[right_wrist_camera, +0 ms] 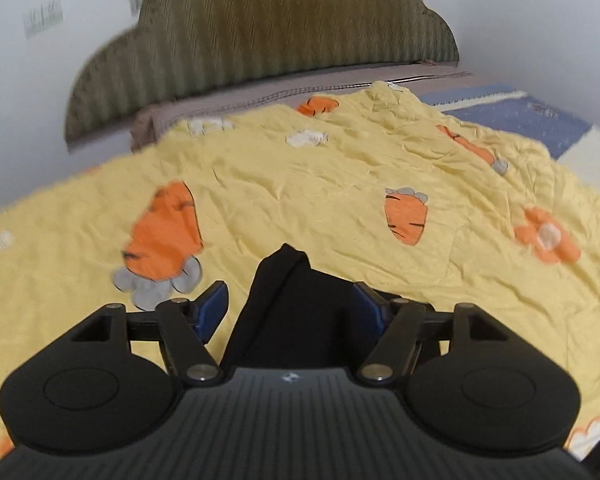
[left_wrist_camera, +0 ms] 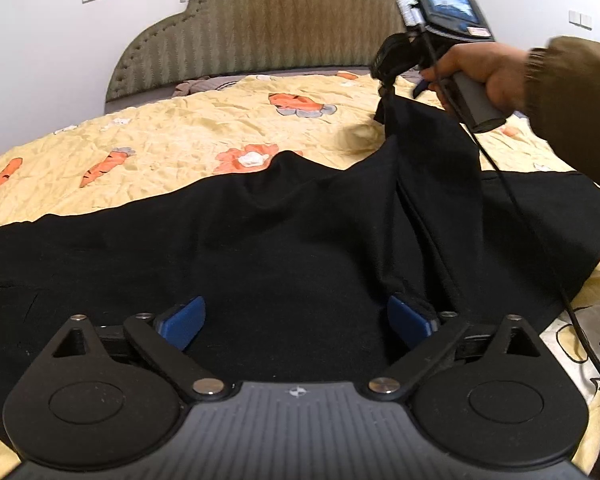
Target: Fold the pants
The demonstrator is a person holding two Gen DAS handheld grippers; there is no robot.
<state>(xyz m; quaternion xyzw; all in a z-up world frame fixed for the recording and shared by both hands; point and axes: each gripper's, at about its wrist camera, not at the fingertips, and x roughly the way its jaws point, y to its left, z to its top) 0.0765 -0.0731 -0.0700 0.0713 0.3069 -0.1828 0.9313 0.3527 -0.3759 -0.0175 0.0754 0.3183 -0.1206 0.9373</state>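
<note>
Black pants [left_wrist_camera: 284,232] lie spread across a yellow carrot-print bedspread [left_wrist_camera: 172,136]. My left gripper [left_wrist_camera: 296,320] is open and hovers low over the pants' near part, blue pads wide apart. My right gripper [left_wrist_camera: 384,80] is seen from the left wrist view, held by a hand at the upper right, with a lifted part of the pants hanging from its tip. In the right wrist view the right gripper [right_wrist_camera: 290,304] has its blue pads apart, with a peak of black pants fabric [right_wrist_camera: 288,292] standing between them. Whether the pads touch it is unclear.
The padded olive headboard [left_wrist_camera: 260,24] and white wall stand at the far end of the bed. The person's brown sleeve [left_wrist_camera: 572,92] and the gripper's black cable [left_wrist_camera: 532,236] cross the right side. A blue and cream cloth [right_wrist_camera: 520,120] lies at the far right.
</note>
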